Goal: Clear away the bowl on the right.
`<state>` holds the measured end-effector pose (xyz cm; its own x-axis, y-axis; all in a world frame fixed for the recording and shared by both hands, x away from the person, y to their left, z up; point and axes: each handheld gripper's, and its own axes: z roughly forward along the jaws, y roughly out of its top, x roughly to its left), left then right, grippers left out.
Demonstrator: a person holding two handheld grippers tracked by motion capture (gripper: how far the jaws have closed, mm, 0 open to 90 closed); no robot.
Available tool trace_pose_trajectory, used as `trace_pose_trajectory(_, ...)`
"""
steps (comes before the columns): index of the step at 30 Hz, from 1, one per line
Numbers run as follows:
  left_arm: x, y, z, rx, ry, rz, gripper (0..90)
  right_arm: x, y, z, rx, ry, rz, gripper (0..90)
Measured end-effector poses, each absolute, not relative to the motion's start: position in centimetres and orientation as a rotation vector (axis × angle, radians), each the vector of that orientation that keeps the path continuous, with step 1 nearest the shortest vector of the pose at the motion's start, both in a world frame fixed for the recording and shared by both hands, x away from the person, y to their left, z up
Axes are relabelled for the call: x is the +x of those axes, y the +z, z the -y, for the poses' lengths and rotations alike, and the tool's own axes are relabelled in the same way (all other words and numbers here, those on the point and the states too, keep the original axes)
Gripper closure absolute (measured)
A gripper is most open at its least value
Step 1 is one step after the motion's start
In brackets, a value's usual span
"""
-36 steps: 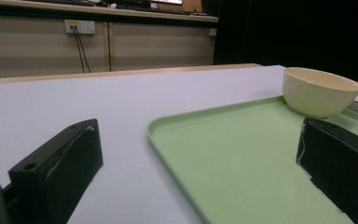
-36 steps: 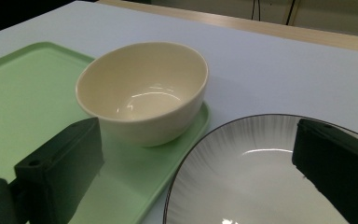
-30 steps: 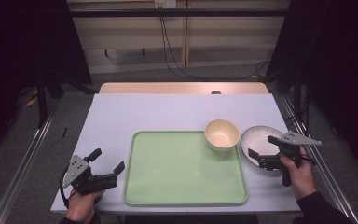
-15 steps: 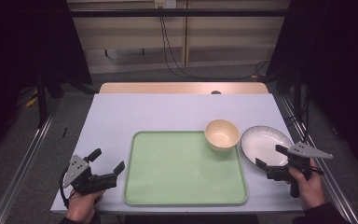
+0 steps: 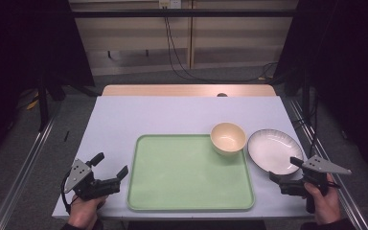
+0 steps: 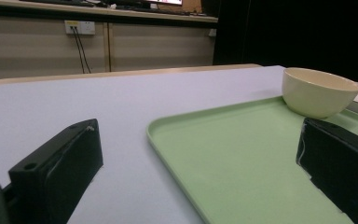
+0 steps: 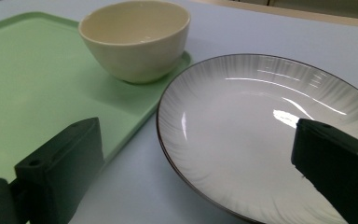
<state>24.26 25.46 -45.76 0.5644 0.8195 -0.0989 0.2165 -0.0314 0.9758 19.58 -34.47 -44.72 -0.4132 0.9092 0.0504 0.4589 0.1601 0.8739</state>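
High view looks down; both low tool views share the bowl (image 5: 227, 138).

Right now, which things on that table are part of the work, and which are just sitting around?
In the work: the white plate, nearest the open right gripper; the cream bowl; the green tray.

Just about: the cables behind the table; the wall socket.

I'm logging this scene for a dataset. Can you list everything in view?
tray: one, pale green, middle of the table, near the front edge
bowl: one, cream, on the tray's far right corner
plate: one, white with a dark rim, on the table right of the tray
table: one, pale lilac-grey top
left gripper: one, black, open, front left of the tray
right gripper: one, black, open, by the plate's near edge
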Motion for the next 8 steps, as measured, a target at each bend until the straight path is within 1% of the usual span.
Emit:
trace_pose_trajectory(5,24.30,-45.76,-25.46,1.571,0.605,-0.900,0.3,19.87,-45.13,34.35,1.285,1.125,-1.987,1.8)
trace_pose_trajectory(8,24.30,-45.77,-25.46,1.571,0.604,-0.904,0.3,20.02,-45.15,34.50,1.293,1.151,-1.975,2.0)
